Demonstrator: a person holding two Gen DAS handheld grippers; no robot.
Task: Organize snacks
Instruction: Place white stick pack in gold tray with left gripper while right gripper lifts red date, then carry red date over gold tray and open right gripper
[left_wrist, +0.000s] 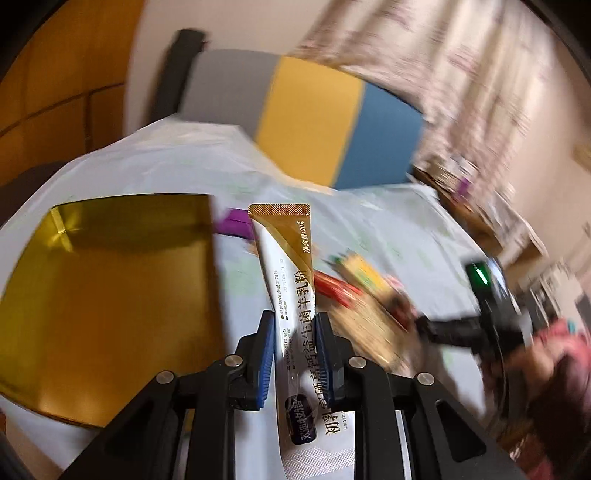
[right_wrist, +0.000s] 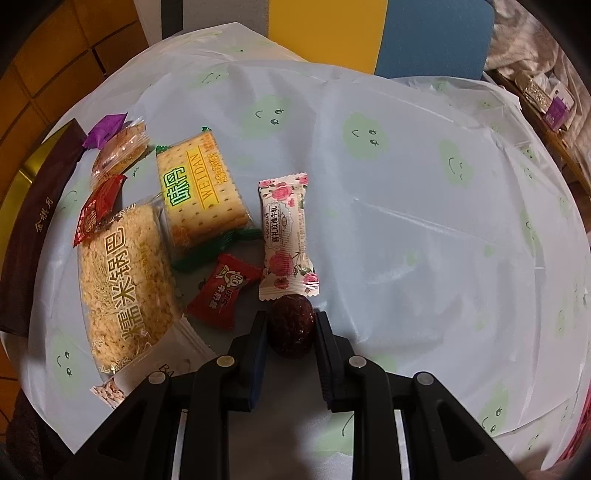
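My left gripper (left_wrist: 294, 325) is shut on a long white and gold powder sachet (left_wrist: 291, 280) and holds it above the table, beside the open gold box (left_wrist: 107, 295). My right gripper (right_wrist: 290, 325) is shut on a dark red date (right_wrist: 291, 325) low over the tablecloth. Snacks lie to its left: a rose-patterned candy (right_wrist: 284, 236), a red candy (right_wrist: 221, 291), a cracker pack (right_wrist: 201, 192), a rice-cake pack (right_wrist: 125, 280), a small red packet (right_wrist: 98, 208) and a clear-wrapped cake (right_wrist: 120, 153). The right gripper also shows blurred in the left wrist view (left_wrist: 417, 325).
A pale tablecloth (right_wrist: 406, 206) with green faces covers the round table. A dark brown box lid (right_wrist: 40, 221) lies at the left edge. A chair back (right_wrist: 369, 33) in yellow and blue stands behind. A purple wrapper (right_wrist: 105, 129) lies near the lid.
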